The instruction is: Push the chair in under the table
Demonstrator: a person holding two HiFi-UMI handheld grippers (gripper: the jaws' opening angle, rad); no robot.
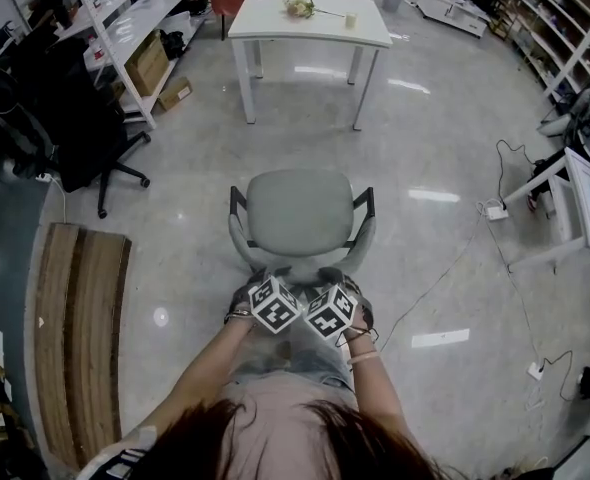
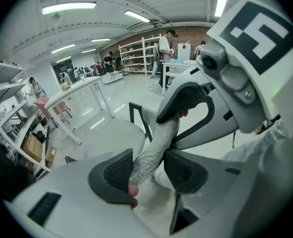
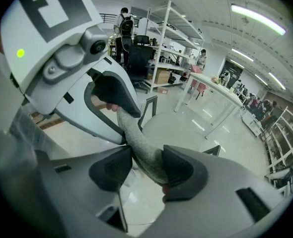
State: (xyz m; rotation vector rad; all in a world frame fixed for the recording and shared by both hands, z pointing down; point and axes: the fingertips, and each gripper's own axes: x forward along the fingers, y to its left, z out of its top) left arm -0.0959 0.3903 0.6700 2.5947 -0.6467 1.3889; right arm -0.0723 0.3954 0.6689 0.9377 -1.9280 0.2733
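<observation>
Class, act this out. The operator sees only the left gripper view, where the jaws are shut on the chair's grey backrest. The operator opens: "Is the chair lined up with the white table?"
Observer: In the head view the chair stands apart from the table, roughly in line with the gap between the table's legs.
Operator: Does the other gripper have a proper hold?
Observer: Yes. The right gripper view shows the right gripper with its jaws shut on the backrest.
Operator: Is there anything to steer clear of?
Observer: A power strip lies on the floor to the chair's right, off the straight line to the table.
</observation>
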